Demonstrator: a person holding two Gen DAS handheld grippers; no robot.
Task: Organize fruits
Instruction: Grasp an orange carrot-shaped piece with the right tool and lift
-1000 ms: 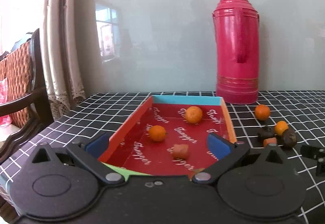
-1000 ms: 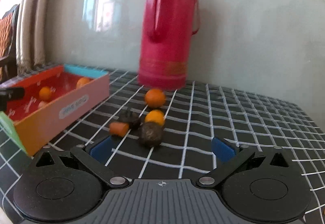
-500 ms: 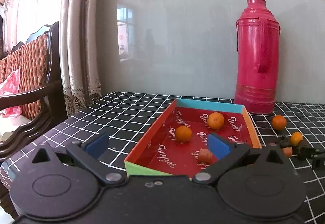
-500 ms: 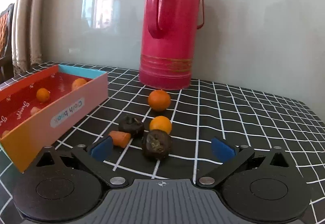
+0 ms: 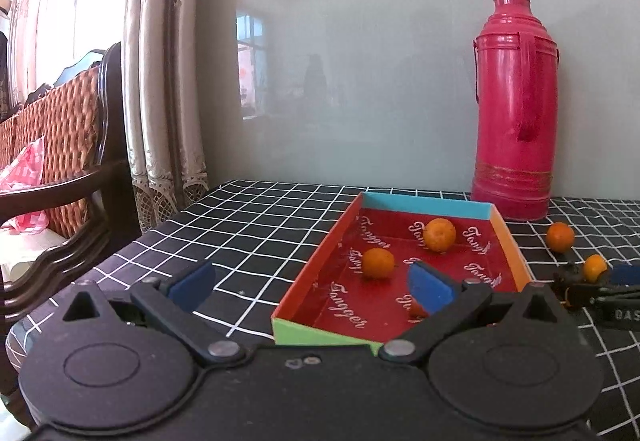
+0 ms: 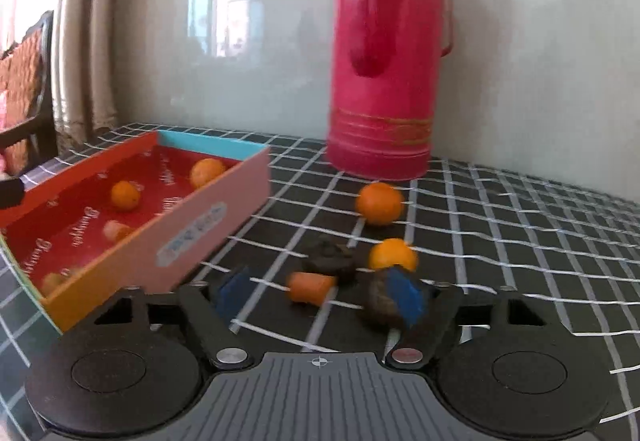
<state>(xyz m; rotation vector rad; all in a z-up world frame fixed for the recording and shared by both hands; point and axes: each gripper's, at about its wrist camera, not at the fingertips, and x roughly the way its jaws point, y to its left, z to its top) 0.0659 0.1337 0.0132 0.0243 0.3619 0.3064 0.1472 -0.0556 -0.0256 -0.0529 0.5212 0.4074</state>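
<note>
From my remote seat, left to right: my left gripper (image 5: 312, 283) hangs spread and empty over the near-left corner of the red tray (image 5: 316, 273), one pad off the tray above the checked surface (image 5: 256, 233), the other over the tray floor. Two oranges (image 5: 439, 235) and a small orange-coloured piece already lie inside the tray.

To the right of the tray, loose on the surface, sits the cluster I am after: a stubby orange piece (image 6: 311, 287) lying on its side with its long axis running across my view, a dark wrinkled fruit (image 6: 330, 259) just behind it, a second dark fruit (image 6: 382, 299) to its right, an orange (image 6: 392, 255) behind that, and another orange (image 6: 379, 203) farther back toward the red flask (image 6: 384, 61).

My right gripper (image 6: 318, 295) is far nearer this pile than the left. Its jaws are closing, with the stubby piece between them; the right pad overlaps the second dark fruit. Motion blur keeps me from telling whether either pad presses anything yet.
</note>
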